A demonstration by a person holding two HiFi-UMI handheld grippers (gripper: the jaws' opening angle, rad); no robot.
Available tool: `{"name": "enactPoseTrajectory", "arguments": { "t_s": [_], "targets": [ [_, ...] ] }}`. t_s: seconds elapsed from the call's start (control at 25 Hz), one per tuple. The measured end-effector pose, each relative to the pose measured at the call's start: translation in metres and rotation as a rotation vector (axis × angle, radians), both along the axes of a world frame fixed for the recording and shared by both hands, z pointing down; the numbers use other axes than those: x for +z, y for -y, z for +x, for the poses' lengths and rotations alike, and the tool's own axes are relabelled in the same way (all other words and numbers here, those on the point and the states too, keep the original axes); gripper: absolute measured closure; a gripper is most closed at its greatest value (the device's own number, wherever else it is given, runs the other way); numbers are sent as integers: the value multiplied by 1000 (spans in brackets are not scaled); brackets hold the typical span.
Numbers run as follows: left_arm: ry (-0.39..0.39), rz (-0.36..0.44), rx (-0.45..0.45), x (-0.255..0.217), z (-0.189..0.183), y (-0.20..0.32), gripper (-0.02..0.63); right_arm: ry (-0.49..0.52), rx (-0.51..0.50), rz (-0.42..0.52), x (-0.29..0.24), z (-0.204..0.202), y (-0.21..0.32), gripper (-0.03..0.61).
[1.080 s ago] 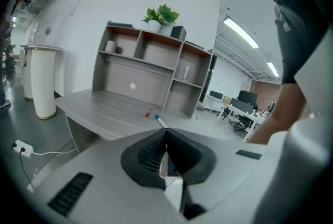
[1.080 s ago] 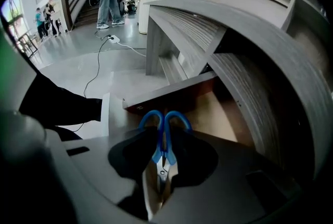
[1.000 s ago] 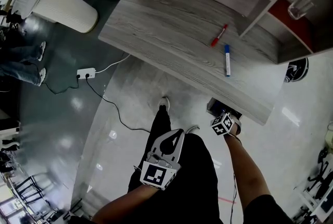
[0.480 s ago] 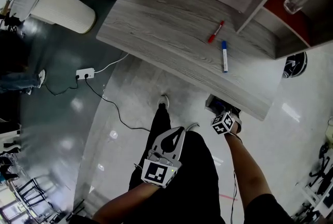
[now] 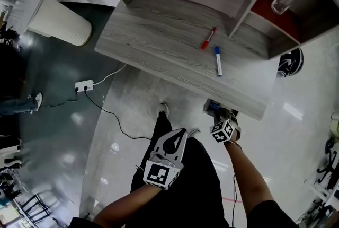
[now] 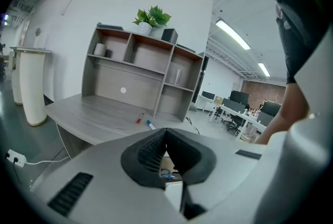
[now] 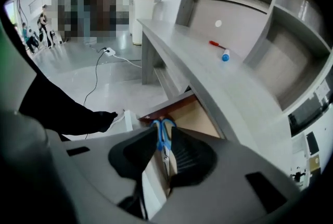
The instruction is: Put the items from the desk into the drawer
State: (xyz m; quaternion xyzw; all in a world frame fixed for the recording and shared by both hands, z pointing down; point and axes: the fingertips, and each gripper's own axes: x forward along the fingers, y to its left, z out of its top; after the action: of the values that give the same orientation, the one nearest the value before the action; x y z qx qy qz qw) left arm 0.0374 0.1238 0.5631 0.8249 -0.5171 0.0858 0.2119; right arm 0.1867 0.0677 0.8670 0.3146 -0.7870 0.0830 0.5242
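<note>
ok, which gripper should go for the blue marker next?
Right, probably. The right gripper is at the open drawer, under the desk edge nearest the blue marker, jaws apart round the scissors. The left gripper sits farther back, shut and empty.

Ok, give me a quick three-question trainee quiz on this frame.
1. True or false: the desk is already bare.
2. Seen between the jaws of the right gripper: A a ruler, B blue-handled scissors, C a stapler.
3. Fill in: the drawer under the desktop stands ___.
Key: 1 false, a red marker and a blue marker lie on it; 2 B; 3 open.
</note>
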Motion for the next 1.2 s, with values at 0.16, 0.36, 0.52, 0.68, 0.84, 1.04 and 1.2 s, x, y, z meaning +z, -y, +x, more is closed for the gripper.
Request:
{"name": "enactPoseTrajectory", "arguments": {
  "t_s": [0.16,0.36,0.52,0.68,0.84,1.04,1.2],
  "targets": [
    [13,25,-12,-15,-14,13,601,48,87,21,-28,-1,-1,486],
    [13,41,11,-23,-26,23,601,133,197,53,-72,-9,1,495],
    [4,42,46,-30,-24,26,601,238,323,69,-116,-19,4,511],
    [-20,48,107,-39,-12,27,601,260,360,130,-161,-24,1,517],
    [-19,86,166,-56,-10,35,601,332,450,158,-202,-29,-8,523],
    [-34,118,193,-74,-4,42,601,427,538,218,-250,-29,-13,535],
    [-45,134,193,-87,5,45,601,480,538,277,-283,-32,-14,548]
  ]
}}
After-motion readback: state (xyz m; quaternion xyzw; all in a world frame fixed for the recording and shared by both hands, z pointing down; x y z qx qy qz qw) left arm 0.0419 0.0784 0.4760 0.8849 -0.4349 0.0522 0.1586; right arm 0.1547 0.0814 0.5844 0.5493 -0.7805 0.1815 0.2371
